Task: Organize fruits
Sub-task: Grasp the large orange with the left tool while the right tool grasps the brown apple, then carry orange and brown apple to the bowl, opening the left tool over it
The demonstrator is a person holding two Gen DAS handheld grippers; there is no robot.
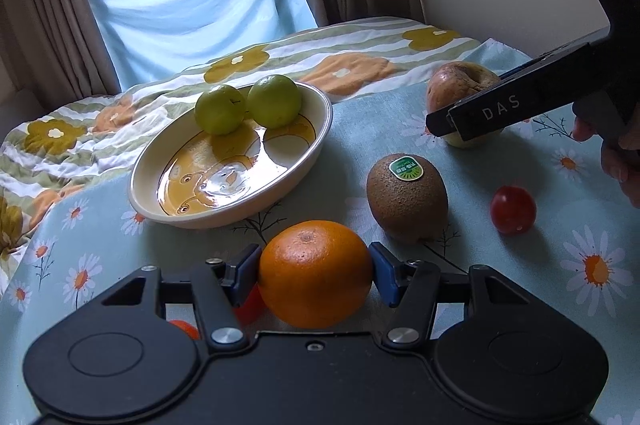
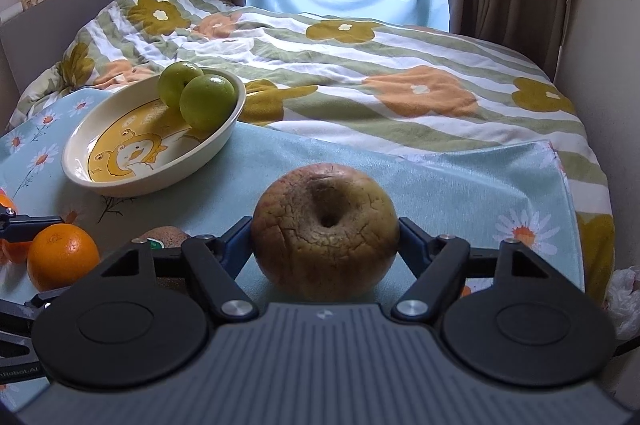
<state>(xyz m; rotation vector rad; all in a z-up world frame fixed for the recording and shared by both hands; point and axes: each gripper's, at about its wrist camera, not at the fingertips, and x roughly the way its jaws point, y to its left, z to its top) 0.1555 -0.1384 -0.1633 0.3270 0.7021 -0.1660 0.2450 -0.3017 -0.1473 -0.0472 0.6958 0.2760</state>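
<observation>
Blue-padded left claw point(image 1: 316, 275) grips the orange point(image 1: 315, 273); right claw point(image 2: 325, 239) clamps the wrinkled apple point(image 2: 325, 229), kiwi point(image 1: 407, 199) between

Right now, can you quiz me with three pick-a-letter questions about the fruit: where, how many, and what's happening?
1. Where are the green fruits? A in the dish B on the bedspread C beside the kiwi
2. How many green fruits are in the dish? A one B two C four
3. What sits between the left gripper's fingers? A kiwi B tomato C orange

Answers: 1 A, both rest against the dish's far rim. 2 B, two show. 3 C, the orange sits between its blue pads.
</observation>
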